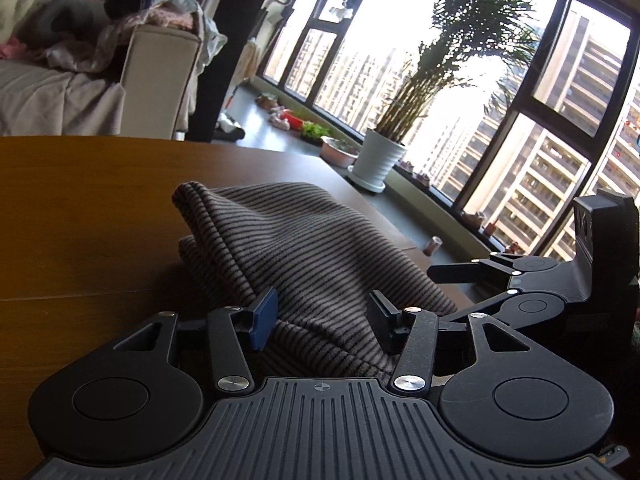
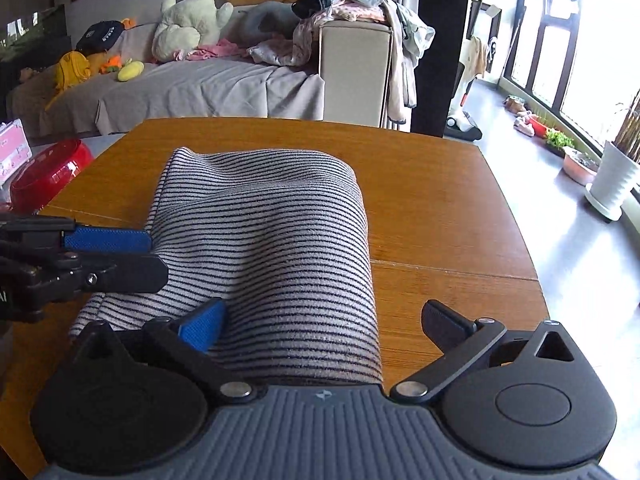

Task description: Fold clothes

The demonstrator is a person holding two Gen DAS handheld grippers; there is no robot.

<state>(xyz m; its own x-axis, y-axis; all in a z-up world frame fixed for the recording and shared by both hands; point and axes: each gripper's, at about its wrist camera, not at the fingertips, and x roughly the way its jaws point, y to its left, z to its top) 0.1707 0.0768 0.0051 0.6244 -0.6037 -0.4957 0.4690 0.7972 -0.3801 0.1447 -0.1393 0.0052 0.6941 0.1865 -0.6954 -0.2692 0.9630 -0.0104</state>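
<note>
A folded grey garment with thin dark stripes (image 2: 272,248) lies on the wooden table (image 2: 440,200); it also shows in the left wrist view (image 1: 296,256). My left gripper (image 1: 320,320) is open, its fingers straddling the garment's near edge. It appears in the right wrist view (image 2: 116,256) at the garment's left side. My right gripper (image 2: 324,320) is open wide over the garment's near end, the cloth between its fingers. It appears in the left wrist view (image 1: 472,292) at the right, beside the garment.
A red bowl (image 2: 48,172) sits off the table's left corner. A sofa (image 2: 200,88) with plush toys and piled clothes stands behind. A potted palm (image 1: 380,160) and small pots line the window sill on the right.
</note>
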